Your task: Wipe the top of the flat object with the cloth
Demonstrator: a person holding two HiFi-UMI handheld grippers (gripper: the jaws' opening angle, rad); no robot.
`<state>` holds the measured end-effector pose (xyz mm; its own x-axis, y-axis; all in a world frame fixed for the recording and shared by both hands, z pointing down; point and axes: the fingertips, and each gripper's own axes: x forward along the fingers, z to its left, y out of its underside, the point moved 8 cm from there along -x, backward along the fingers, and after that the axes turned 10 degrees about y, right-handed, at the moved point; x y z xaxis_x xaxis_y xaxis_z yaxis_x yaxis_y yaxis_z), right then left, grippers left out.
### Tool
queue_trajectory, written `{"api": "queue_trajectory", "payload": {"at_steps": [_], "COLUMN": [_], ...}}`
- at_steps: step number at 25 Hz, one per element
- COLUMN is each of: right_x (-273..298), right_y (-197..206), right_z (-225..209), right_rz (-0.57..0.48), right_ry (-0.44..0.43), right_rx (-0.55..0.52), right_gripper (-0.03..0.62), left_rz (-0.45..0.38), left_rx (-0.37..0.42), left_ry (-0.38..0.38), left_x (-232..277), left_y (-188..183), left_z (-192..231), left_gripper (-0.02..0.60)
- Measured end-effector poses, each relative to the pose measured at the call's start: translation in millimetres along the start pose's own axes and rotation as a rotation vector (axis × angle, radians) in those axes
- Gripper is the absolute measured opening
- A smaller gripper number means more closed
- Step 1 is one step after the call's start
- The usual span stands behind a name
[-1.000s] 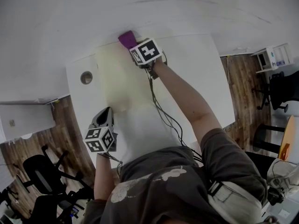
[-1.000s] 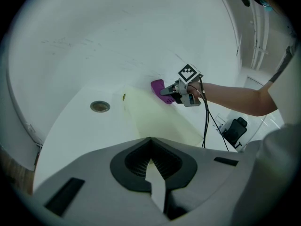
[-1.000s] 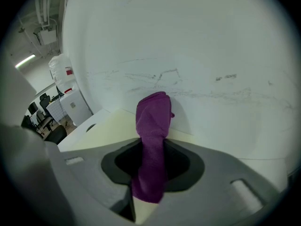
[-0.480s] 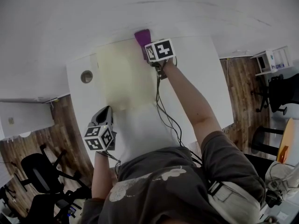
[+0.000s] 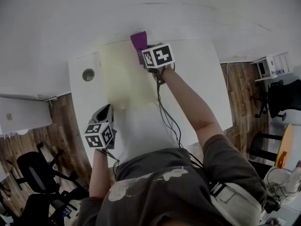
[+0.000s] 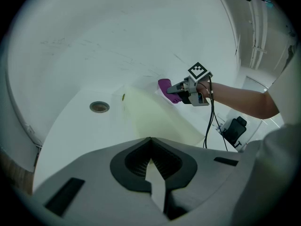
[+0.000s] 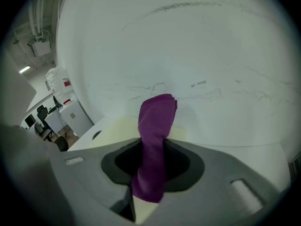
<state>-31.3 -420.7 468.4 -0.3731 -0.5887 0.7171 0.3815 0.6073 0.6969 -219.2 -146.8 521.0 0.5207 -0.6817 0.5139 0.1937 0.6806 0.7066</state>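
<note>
A pale yellow flat board [image 5: 123,76] lies on the white table [image 5: 197,79], its far edge close to the wall. My right gripper [image 5: 142,51] is shut on a folded purple cloth [image 5: 138,40], which rests at the board's far right corner. In the right gripper view the cloth [image 7: 156,124] sticks out ahead of the right gripper [image 7: 149,173] over the board [image 7: 117,126]. My left gripper [image 5: 106,112] hovers at the table's near left, short of the board, shut on nothing. In its own view the left gripper [image 6: 150,166] faces the board [image 6: 155,119] and cloth [image 6: 165,85].
A round hole [image 5: 88,74] sits in the table left of the board. A white wall [image 5: 150,8] rises just behind the board. Cables [image 5: 165,114] trail from the right gripper along the arm. Office chairs [image 5: 33,173] stand on the wood floor to the left.
The right gripper has slid the purple cloth to the right along the board's far edge, then settled near the far right corner. The left gripper has stayed put.
</note>
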Motion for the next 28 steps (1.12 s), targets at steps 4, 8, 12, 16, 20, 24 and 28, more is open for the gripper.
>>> {"api": "queue_trajectory", "payload": {"at_steps": [4,8,12,16,20,24,28], "right_x": [-6,0,9,21,29,35,36], "right_y": [-11,-15,-12,-10,-8,-5,-5], "right_z": [37,71,106,135,154,165,161], "right_rz": [-0.023,-0.011,0.005,0.031,0.057,0.061,0.055], "right_ry": [-0.074,-0.129,-0.182,-0.218,-0.229,-0.226,-0.231], "right_rx": [-0.047,-0.079,-0.096,-0.125,-0.149,-0.177,-0.169], "right_gripper": [0.118,0.118,0.118,0.118,0.118,0.118,0.118], "left_rz": [0.001,0.006,0.007,0.002,-0.001,0.0,-0.005], "left_rx": [0.001,0.008,0.009,0.005,0.005,0.008,0.005], "left_ry": [0.004,0.008,0.011,0.012,0.015,0.013,0.011], "left_x": [-1,-1,-2,-2,-1,-2,-1], "left_y": [0,-2,-1,-1,-1,0,0], "left_z": [-1,0,0,1,1,3,3], "left_gripper": [-0.003,-0.003,-0.003,-0.004,-0.003,-0.003,-0.005]}}
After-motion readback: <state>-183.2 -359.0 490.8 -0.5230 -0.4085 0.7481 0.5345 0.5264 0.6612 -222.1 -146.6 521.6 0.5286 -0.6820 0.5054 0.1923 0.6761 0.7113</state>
